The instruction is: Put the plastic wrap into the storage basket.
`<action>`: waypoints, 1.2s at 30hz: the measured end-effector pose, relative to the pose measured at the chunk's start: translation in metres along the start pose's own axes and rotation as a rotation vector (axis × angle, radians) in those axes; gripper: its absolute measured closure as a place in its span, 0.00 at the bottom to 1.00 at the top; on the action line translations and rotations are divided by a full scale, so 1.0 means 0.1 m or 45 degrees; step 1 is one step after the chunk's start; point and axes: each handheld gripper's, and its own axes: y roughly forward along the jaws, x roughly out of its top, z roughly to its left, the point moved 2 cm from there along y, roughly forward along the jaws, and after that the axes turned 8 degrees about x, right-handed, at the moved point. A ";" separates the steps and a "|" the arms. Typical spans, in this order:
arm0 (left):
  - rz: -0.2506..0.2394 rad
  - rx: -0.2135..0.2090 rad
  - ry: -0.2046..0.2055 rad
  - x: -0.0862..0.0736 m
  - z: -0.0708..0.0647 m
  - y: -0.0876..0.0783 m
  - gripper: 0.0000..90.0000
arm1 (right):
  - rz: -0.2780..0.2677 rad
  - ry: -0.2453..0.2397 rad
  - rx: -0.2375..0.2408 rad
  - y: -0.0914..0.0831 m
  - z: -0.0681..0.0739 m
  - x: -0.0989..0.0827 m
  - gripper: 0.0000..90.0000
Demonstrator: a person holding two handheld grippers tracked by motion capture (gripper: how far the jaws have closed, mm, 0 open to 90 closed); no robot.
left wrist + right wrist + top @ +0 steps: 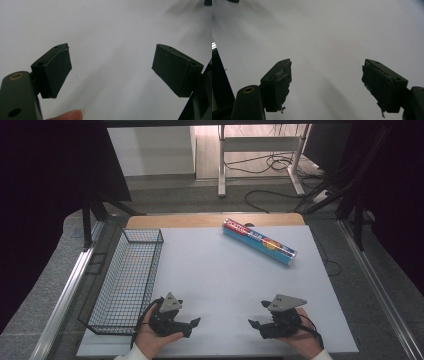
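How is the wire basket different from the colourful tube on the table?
The wire basket is black see-through mesh; the tube is solid, with blue, red and yellow print. The basket is an open box at the table's left edge; the tube is a long round shape lying on its side near the far right. The basket looks bigger than the tube. Both rest on the white table, and neither gripper touches them.

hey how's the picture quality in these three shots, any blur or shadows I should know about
High view: sharp in the middle, the tube and basket clear, edges very dark. Left gripper view: the claw pads slightly soft. Right gripper view: soft grey shadows streak the white table.
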 end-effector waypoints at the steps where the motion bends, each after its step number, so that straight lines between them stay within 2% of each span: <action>1: 0.000 0.000 0.000 0.00 0.00 0.00 0.17 | 0.000 -0.005 -0.007 -0.01 0.00 0.02 0.26; 5: -0.002 -0.008 0.007 0.00 -0.01 -0.01 0.17 | 0.014 -0.031 -0.035 -0.05 0.01 0.11 0.27; 9: 0.005 -0.017 0.009 -0.01 -0.02 0.01 0.17 | 0.011 -0.013 -0.035 -0.08 -0.01 0.19 0.28; 13: -0.017 -0.026 -0.001 0.00 0.01 -0.04 0.17 | 0.058 -0.055 -0.053 -0.16 -0.10 0.40 0.29; 16: -0.014 -0.032 -0.013 0.01 0.04 -0.02 0.17 | 0.104 -0.060 -0.049 -0.14 -0.23 0.53 0.28; 17: -0.014 -0.032 -0.013 0.01 0.04 -0.02 0.17 | 0.104 -0.060 -0.049 -0.14 -0.23 0.53 0.28; 18: -0.011 -0.032 -0.017 0.02 0.05 -0.01 0.17 | 0.130 -0.053 -0.049 -0.11 -0.32 0.59 0.27; 19: -0.011 -0.032 -0.017 0.02 0.05 -0.01 0.17 | 0.130 -0.053 -0.049 -0.11 -0.32 0.59 0.27; 20: -0.012 -0.029 -0.016 0.02 0.05 -0.01 0.17 | 0.152 -0.057 -0.050 -0.08 -0.41 0.64 0.26; 25: -0.010 -0.025 -0.007 0.00 0.02 -0.02 0.17 | 0.192 -0.050 -0.058 -0.04 -0.54 0.76 0.25; 29: -0.009 -0.021 -0.001 0.00 0.02 -0.03 0.17 | 0.219 -0.053 -0.088 -0.04 -0.67 0.86 0.24; 34: -0.008 -0.024 -0.009 -0.01 0.02 -0.02 0.17 | 0.276 -0.057 -0.139 0.01 -0.93 0.96 0.23; 35: -0.008 -0.024 -0.009 -0.01 0.02 -0.02 0.17 | 0.276 -0.057 -0.139 0.01 -0.93 0.96 0.23; 36: -0.002 -0.025 -0.005 -0.02 0.02 -0.02 0.18 | 0.295 -0.059 -0.149 0.05 -1.03 1.00 0.23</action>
